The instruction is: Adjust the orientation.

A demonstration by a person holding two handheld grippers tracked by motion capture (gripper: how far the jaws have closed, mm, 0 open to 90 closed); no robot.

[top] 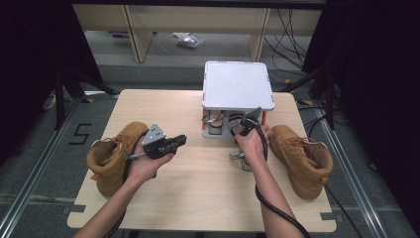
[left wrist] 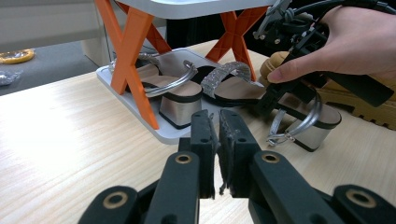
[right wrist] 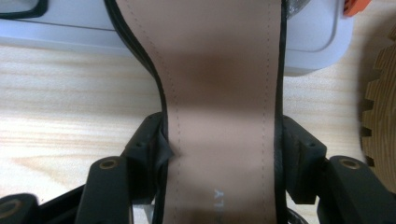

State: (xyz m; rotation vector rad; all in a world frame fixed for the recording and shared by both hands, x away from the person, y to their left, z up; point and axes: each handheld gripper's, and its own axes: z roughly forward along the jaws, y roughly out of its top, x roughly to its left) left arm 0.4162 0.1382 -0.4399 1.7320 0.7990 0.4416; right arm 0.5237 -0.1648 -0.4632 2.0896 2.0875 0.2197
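Observation:
A two-tier shoe rack (top: 237, 84) with a white top, orange X legs and a grey base (left wrist: 121, 91) stands at the table's far side. One block-heeled sandal (left wrist: 173, 88) lies on that base. A second sandal (left wrist: 308, 133) has its glittery toe strap on the base edge and its heel on the table. My right gripper (top: 241, 136) reaches down over it. In the right gripper view the right gripper (right wrist: 224, 144) is shut on the sandal's tan insole (right wrist: 219, 93), one jaw at each edge. My left gripper (top: 182, 141) hovers left of the rack; the left gripper (left wrist: 218, 133) is shut with nothing in it.
A tan boot (top: 116, 153) lies at the table's left edge and another tan boot (top: 302, 158) at the right, its sole (right wrist: 380, 102) close to the held sandal. Bare wood (top: 198, 198) lies between my forearms. Shelving and cables stand beyond the table.

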